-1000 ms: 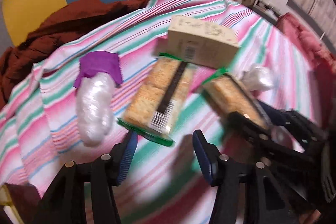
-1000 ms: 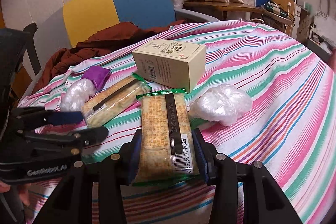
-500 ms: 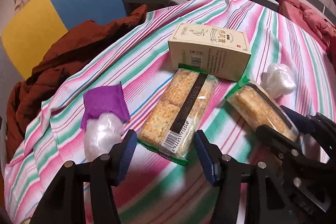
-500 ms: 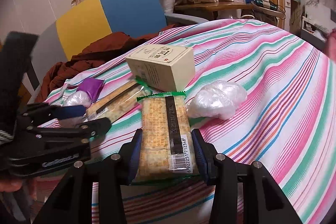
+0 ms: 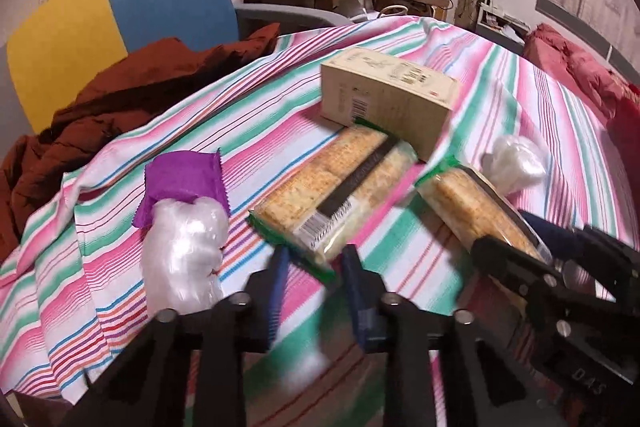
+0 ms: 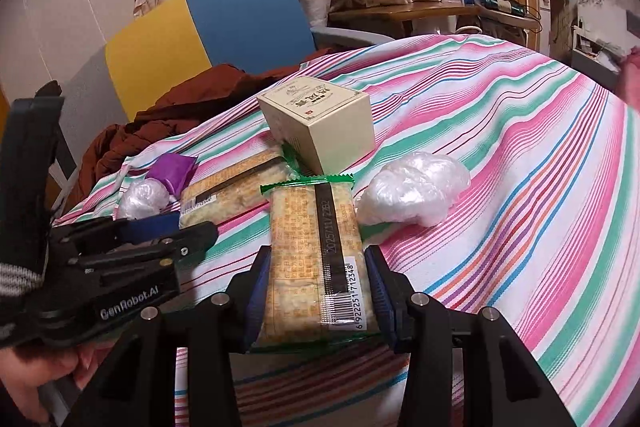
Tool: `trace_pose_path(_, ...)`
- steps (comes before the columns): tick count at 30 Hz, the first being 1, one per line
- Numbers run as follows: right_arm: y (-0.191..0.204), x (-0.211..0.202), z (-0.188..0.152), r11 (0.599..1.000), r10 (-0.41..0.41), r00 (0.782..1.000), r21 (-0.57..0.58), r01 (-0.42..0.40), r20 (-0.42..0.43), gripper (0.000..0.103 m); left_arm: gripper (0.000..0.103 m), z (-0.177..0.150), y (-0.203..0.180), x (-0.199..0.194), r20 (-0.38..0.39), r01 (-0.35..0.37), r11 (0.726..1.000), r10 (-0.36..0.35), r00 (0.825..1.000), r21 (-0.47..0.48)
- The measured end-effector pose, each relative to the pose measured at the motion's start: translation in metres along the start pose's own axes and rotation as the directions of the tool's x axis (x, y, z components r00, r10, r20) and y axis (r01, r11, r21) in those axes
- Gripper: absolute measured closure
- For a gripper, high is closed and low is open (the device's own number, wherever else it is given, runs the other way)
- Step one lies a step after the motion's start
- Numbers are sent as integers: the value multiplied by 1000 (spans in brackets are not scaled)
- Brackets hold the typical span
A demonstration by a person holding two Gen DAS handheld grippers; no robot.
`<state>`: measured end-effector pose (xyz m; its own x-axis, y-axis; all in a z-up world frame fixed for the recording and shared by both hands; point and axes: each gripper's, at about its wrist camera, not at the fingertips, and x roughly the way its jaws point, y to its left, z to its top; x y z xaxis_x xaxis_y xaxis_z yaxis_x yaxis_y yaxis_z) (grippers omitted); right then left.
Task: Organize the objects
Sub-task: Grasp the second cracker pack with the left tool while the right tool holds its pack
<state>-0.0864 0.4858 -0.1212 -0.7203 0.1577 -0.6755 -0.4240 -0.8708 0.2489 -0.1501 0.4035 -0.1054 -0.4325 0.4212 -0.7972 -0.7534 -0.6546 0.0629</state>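
On the striped cloth (image 5: 500,87) lie two cracker packs. My right gripper (image 6: 318,259) is shut across the near end of one cracker pack (image 6: 316,247), its blue pads pressing both long sides. In the left wrist view that pack (image 5: 472,199) and the right gripper (image 5: 512,231) sit at the right. My left gripper (image 5: 314,267) has drawn in on the near end of the second cracker pack (image 5: 340,179), whose green seal lies between the blurred pads. The right wrist view shows the left gripper (image 6: 188,223) at that pack's (image 6: 232,183) end.
A cream box (image 5: 388,95) stands behind both packs. One crumpled plastic bundle (image 5: 184,251) rests on a purple packet (image 5: 184,179) at the left. Another bundle (image 6: 416,187) is right of the held pack. A brown garment (image 5: 120,87) drapes a blue-yellow chair (image 5: 120,7). A hand (image 6: 32,379) grips the left tool.
My left jaws have narrowed from wide apart onto the near end of the second cracker pack, and that view has tipped upward. The right gripper keeps its hold, unmoved.
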Motion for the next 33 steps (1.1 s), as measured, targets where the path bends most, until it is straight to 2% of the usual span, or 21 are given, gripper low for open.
trace_pose_path(4,0,0,0,1000,0,1000,1,0,2,56,92,-3,-16,-2,1,-33,999,33,999,27)
trace_pose_path(7,-3,-2,0,1000,1,1000,18,-2,11,56,91,-1,-16,-11,27,6,1000,-6,1000,13)
trace_pose_path(9,-8,-4,-1,999,2,1000,48,-3,23,56,76,4,-14,-21,66,-6,1000,6,998,2)
trace_pose_path(11,-11,-5,-1,998,7,1000,68,-9,30,56,55,16,-7,-24,91,-5,1000,7,996,-19)
trace_pose_path(12,-12,-5,-1,997,8,999,71,-11,31,56,53,24,-3,-23,97,10,1000,-7,995,-28)
trace_pose_path(14,-12,-5,-1,997,12,999,75,-14,32,56,41,42,5,-12,68,54,998,-51,996,-40)
trace_pose_path(16,-13,-5,-1,996,19,999,86,-22,34,56,40,56,10,7,-21,122,992,-122,992,-32)
trace_pose_path(17,-15,-5,-1,995,25,999,93,-28,37,56,40,61,10,16,-58,134,991,-135,989,-22)
trace_pose_path(19,-17,-5,-2,994,32,999,105,-36,41,56,40,65,6,29,-120,151,988,-147,982,26)
trace_pose_path(22,-18,-5,-2,992,39,998,120,-44,47,56,38,65,-1,41,-165,166,980,-147,975,106)
trace_pose_path(24,-20,-5,-2,990,45,998,130,-51,50,56,38,61,-2,47,-192,174,977,-148,970,124)
trace_pose_path(28,-19,-5,-2,990,41,998,131,-47,51,56,40,49,-7,39,-148,167,976,-146,978,138)
trace_pose_path(31,-19,-4,-2,990,40,998,131,-46,52,56,53,42,-11,33,-111,145,984,-134,985,102)
trace_pose_path(33,-18,-4,-2,991,35,998,127,-41,51,56,53,35,-16,28,-78,101,993,-96,992,67)
